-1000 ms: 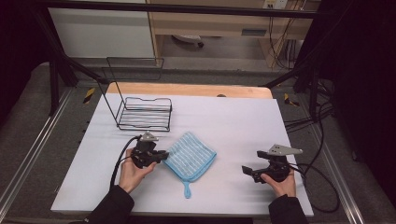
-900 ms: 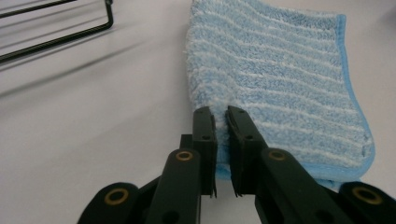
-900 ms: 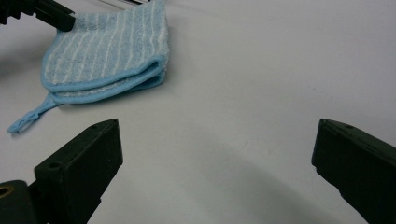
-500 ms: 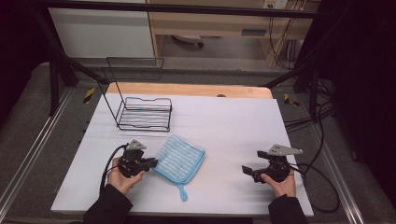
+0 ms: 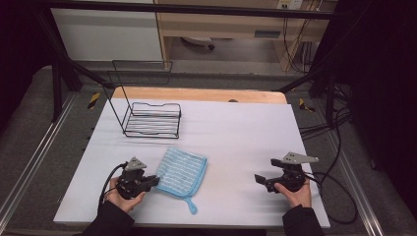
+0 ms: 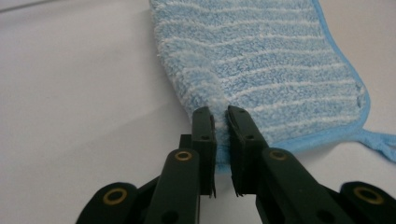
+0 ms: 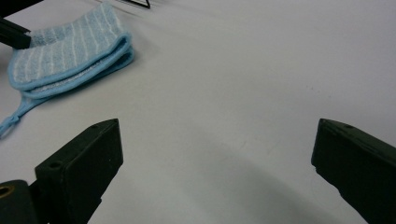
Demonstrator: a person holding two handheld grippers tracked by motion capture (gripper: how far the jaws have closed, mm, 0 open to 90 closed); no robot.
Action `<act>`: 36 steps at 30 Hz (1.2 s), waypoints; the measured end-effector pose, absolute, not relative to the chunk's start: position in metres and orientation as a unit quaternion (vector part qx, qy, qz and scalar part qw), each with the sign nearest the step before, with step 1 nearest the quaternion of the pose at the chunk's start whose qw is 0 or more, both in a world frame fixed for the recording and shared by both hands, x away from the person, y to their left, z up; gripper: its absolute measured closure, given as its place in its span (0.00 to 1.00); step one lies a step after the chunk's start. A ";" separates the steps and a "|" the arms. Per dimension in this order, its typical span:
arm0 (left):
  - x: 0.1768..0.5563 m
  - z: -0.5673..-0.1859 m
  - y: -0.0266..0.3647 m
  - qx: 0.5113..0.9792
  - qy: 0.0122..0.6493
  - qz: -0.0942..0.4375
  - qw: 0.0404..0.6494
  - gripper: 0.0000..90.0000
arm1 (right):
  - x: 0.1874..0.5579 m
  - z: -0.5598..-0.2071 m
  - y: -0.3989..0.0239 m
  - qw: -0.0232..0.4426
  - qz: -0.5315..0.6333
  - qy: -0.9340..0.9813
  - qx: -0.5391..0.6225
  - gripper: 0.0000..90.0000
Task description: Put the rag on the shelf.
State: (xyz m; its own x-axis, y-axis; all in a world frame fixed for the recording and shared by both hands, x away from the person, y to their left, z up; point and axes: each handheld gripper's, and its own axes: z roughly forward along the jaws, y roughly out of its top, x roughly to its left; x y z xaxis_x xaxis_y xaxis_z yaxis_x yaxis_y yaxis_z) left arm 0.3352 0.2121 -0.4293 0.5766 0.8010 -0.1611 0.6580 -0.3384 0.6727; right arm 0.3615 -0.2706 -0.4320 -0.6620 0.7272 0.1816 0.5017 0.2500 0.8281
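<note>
A dim workshop with dark frame bars surrounds a white table (image 5: 236,142), which takes up the middle of the high view, with a strip of bare wood along its far edge. At the upper left of the tabletop stands a black wire rack (image 5: 151,119), well apart from everything else. Lower down, left of centre, lies a blue striped cloth (image 5: 181,170), folded double, its hanging loop trailing toward the bottom edge. It seems to lie near the front so both hands can reach it.

The left gripper (image 6: 221,122) has its fingers pinched narrowly on the cloth's near edge, the terry bunched between them, probably to drag or unfold it. The right gripper (image 5: 260,179), at the lower right, rests on the table well away from the cloth, its fingers (image 7: 84,161) spread wide and holding nothing, likely waiting its turn.
</note>
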 end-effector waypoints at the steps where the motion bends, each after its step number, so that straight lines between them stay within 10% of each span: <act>1: 0.333 -0.429 0.212 0.813 0.448 0.101 0.358 0.91 | 0.361 -0.432 -0.271 0.120 0.470 0.781 0.393 0.03; 19: 0.316 -0.431 0.216 0.814 0.451 0.092 0.354 0.87 | 0.361 -0.433 -0.270 0.119 0.469 0.781 0.395 0.03; 36: 0.354 -0.405 0.228 0.801 0.443 0.114 0.387 0.26 | 0.361 -0.433 -0.270 0.121 0.468 0.782 0.393 0.03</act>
State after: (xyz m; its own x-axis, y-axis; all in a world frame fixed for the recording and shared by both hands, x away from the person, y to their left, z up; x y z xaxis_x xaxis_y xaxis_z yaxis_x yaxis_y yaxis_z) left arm 0.3538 0.2282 -0.4046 0.5822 0.7971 -0.1604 0.6213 -0.3088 0.7202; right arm 0.3613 -0.2703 -0.4327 -0.6610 0.7287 0.1790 0.5016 0.2516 0.8277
